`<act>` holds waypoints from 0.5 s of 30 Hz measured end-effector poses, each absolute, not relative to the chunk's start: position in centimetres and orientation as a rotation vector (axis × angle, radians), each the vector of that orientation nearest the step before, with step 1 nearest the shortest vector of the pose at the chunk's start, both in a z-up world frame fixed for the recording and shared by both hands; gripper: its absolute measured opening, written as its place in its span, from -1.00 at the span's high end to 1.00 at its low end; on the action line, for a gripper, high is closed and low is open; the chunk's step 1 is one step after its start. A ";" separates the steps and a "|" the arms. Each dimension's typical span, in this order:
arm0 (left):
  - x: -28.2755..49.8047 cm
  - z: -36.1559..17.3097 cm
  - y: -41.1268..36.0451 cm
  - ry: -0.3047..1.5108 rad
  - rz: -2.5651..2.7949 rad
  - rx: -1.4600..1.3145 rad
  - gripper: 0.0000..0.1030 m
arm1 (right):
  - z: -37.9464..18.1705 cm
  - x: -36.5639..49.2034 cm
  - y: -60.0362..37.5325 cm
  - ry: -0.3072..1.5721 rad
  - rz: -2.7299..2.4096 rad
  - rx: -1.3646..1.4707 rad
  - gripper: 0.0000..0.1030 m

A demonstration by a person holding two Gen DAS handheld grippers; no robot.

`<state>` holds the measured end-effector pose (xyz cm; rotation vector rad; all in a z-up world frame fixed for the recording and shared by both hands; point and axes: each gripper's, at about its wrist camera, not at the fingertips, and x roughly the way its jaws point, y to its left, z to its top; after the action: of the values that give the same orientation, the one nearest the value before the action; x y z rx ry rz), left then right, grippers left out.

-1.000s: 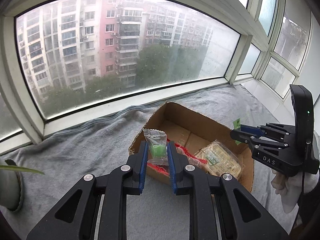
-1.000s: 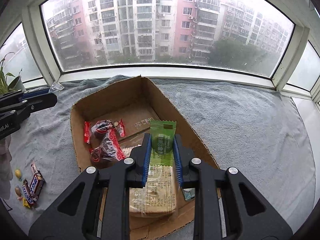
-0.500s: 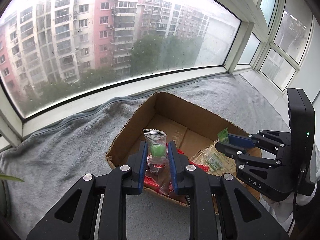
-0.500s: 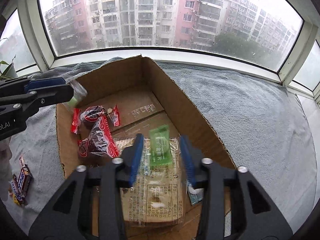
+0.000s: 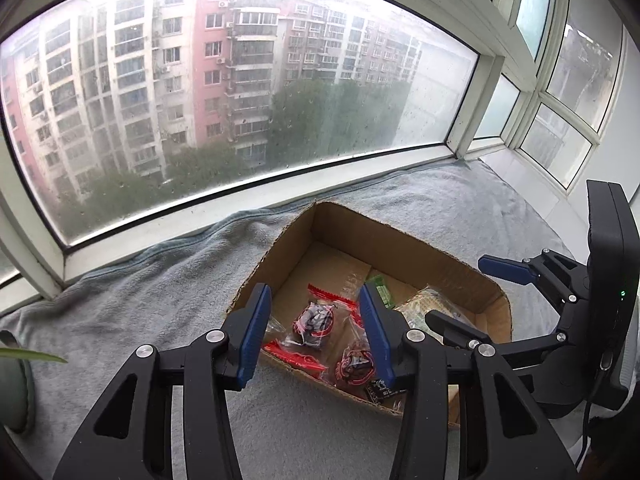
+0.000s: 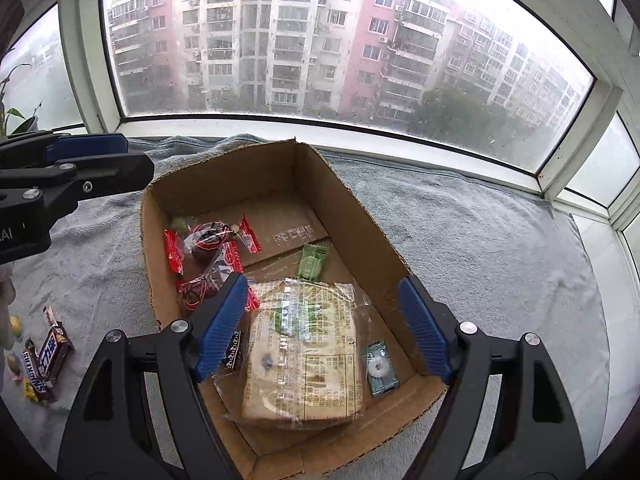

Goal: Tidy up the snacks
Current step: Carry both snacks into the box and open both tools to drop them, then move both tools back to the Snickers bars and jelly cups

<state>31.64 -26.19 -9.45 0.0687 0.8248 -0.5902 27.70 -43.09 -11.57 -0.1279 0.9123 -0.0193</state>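
1. Both grippers have let go since a second ago — the green candy each one held is out of its fingers and now lies in the cardboard box (image 6: 360, 216).
2. The left gripper (image 5: 316, 332) hangs released, jaws spread wide, over the near-left corner of the box above the red-wrapped snacks (image 5: 320, 320).
3. The right gripper (image 6: 322, 324) is also spread wide and empty, over the large cracker pack (image 6: 304, 356).
4. A green candy (image 6: 312, 262) lies on the box floor just beyond the cracker pack; a teal mint packet (image 6: 380, 368) sits beside the pack's right edge.
5. Chocolate bars (image 6: 46, 360) lie outside — on the grey blanket (image 6: 480, 240), left of the box.
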 end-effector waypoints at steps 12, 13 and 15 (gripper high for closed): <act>28.1 -5.1 -24.1 0.729 -0.568 0.091 0.12 | -7.7 24.1 -40.4 0.861 0.012 -0.152 -0.57; 27.8 -4.8 -23.8 0.722 -0.566 0.094 0.12 | -7.3 23.7 -40.1 0.856 0.015 -0.156 -0.57; 27.1 -4.2 -23.3 0.708 -0.560 0.096 0.12 | -6.7 23.0 -39.5 0.844 0.022 -0.157 -0.58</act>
<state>27.07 -23.25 -4.23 0.0963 0.7085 -0.5604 22.98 -39.49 -6.65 -0.1570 0.8438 0.0225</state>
